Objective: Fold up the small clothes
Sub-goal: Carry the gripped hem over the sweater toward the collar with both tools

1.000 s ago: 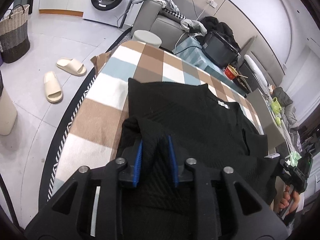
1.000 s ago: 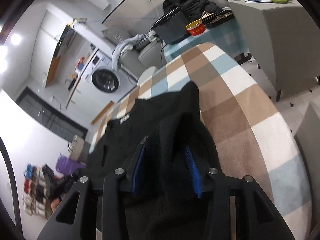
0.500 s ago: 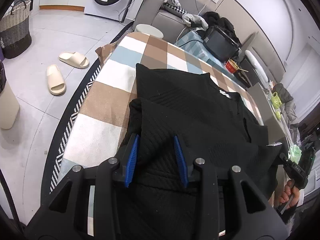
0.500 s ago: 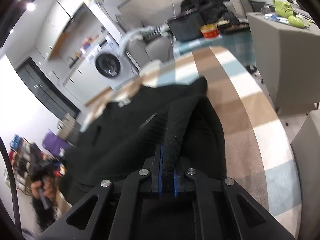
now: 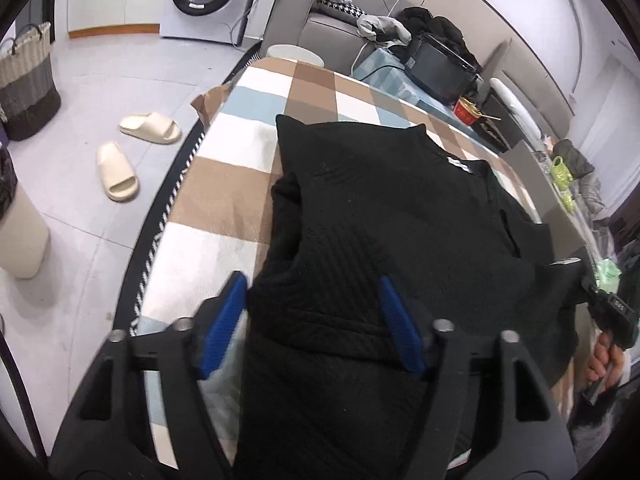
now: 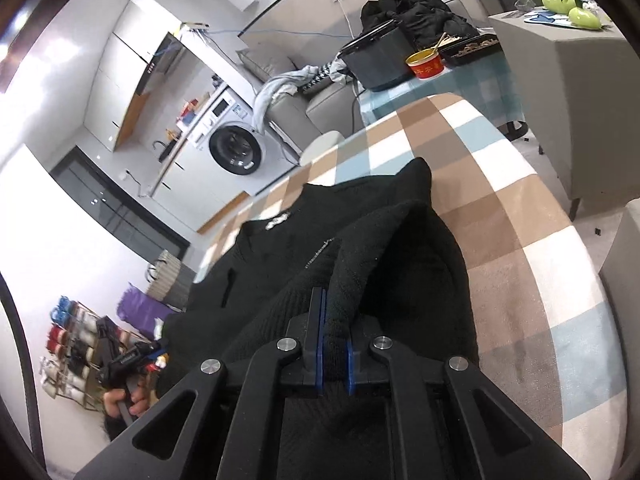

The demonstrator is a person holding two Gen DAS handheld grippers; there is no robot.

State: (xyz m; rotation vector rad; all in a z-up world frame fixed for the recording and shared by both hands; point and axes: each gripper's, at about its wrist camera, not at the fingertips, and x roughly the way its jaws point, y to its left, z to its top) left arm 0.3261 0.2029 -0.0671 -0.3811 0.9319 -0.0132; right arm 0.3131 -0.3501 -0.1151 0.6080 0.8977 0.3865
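Over on the floor a pair of cream slippers (image 5: 128,152) sits beside the bench (image 5: 224,200), which wears a brown, white and blue checked cloth. A black knit top (image 5: 400,208) lies spread across it, one side folded over on itself. The left claw (image 5: 312,320) stands wide, its blue pads either side of the doubled fabric without pinching it. The right claw (image 6: 334,344) is closed down narrow on a raised ridge of the black knit top (image 6: 360,264), holding it.
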